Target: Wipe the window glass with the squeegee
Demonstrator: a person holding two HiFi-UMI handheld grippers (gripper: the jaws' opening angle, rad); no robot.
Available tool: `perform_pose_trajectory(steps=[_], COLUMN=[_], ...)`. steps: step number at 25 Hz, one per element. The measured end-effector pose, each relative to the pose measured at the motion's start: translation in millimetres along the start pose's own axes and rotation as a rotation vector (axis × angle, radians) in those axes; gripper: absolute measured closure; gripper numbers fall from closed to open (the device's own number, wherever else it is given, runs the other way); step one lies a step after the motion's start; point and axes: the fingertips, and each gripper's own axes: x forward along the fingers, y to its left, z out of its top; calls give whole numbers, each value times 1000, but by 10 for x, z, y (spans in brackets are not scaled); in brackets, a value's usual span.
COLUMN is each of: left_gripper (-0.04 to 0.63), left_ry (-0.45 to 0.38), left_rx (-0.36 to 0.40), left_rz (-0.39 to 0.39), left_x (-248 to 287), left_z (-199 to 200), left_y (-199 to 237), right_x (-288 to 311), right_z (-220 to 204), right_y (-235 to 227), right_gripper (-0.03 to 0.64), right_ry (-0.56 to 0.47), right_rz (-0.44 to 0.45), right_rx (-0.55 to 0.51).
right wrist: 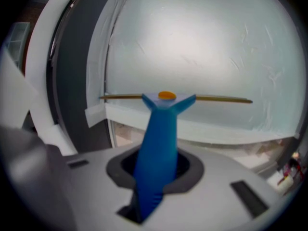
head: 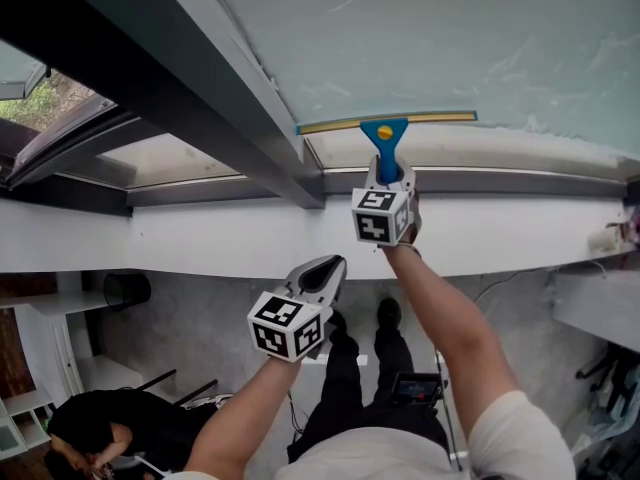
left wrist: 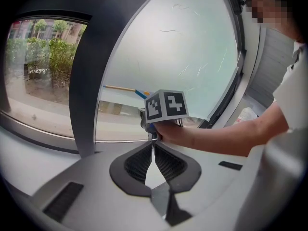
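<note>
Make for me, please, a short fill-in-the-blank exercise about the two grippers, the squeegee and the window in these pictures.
1. The right gripper holds the squeegee by its ____ handle.
2. The blade lies on the window glass, near its ____ edge.
3. The left gripper has its jaws together and holds ____.

Missing words: blue; lower; nothing.
</note>
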Motion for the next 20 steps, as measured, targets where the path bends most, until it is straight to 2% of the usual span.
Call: perform_pose_trajectory(steps=[13,20], left_gripper=[563,563], left_ry=[19,20], left_rx=[-5,-6], left_rz=[-5,-6], left_x=[25,-35], left_z=[-164,-204], left_y=[15,4], right_x=[112,3], right_z=[-281,-510], right_y=[26,35], right_gripper=[528,528], right_ry=[64,137], right_rz=[13,63], right_rx=[35,81])
